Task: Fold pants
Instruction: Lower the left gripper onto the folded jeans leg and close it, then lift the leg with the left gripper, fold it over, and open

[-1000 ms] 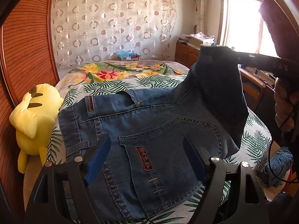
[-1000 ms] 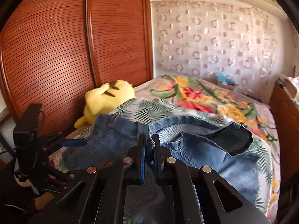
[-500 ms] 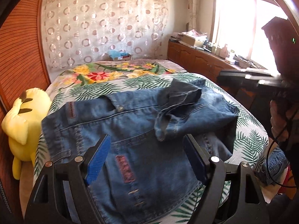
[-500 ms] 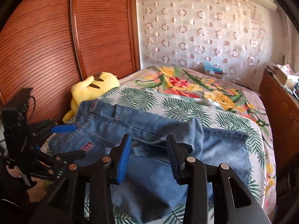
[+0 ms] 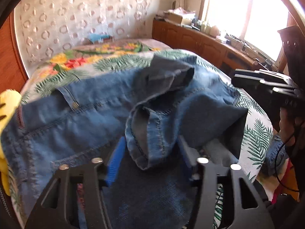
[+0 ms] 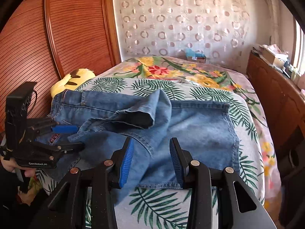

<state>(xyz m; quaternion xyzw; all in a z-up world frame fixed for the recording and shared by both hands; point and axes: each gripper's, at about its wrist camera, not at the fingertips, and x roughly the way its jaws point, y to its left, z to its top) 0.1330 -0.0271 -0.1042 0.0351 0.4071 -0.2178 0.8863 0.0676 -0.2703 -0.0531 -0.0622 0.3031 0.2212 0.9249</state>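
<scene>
Denim jeans [image 6: 190,126] lie half-folded on the bed [image 6: 171,206]; left gripper [image 5: 150,158] fingers spread around a bunched cuff, right gripper [image 6: 151,160] open, empty.

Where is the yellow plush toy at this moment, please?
In the right wrist view the yellow plush toy lies at the left edge of the bed, wedged between the slatted wooden wardrobe door and the waistband end of the blue denim jeans.

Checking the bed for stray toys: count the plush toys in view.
1. A yellow plush sits at the bed's edge by the wooden wardrobe, just past the jeans' waistband. Others may be hidden behind the jeans or tongs.
</scene>
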